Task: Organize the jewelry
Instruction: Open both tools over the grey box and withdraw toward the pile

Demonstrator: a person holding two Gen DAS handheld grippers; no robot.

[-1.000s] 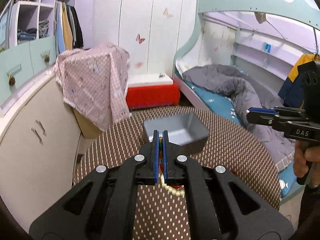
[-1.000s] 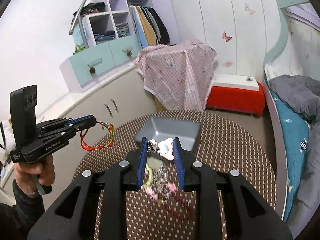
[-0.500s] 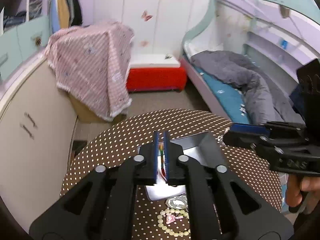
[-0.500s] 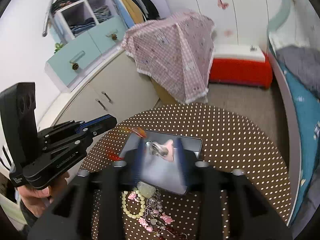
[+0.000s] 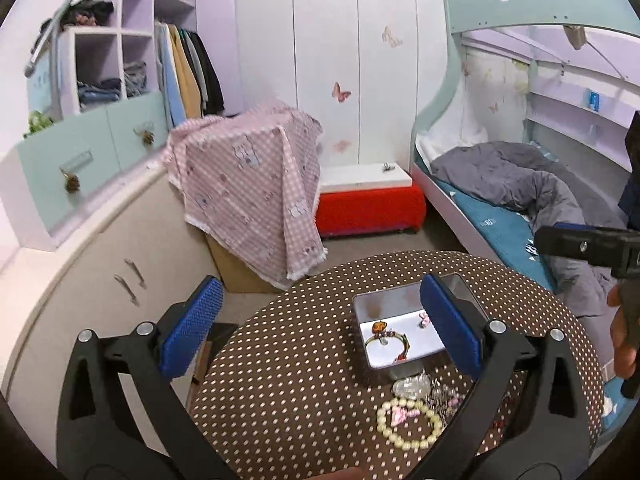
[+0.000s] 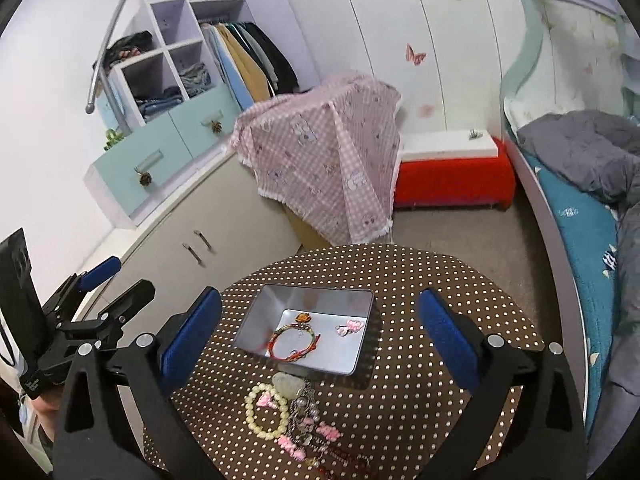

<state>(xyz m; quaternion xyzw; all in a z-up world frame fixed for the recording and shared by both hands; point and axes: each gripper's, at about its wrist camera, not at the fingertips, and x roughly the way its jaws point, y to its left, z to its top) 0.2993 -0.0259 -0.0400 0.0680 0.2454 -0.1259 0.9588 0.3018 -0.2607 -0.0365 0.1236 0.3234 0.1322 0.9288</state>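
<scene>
A shallow metal tin sits on the round polka-dot table. Inside it lie a red cord bracelet and a pink charm; the left wrist view shows the bracelet there too. In front of the tin lie a pearl bracelet and a tangle of other jewelry. My right gripper hangs above the tin, its jaws opening with nothing between them. My left gripper is beside the tin on the left, jaws opening too, holding nothing.
A cream cabinet stands left of the table. Behind are a box draped in a pink checked cloth and a red bench. A bed runs along the right. The table's edge is near on all sides.
Both grippers went from shut to wide open. The red bracelet left my left gripper and the pink charm left my right gripper; both now lie in the tin.
</scene>
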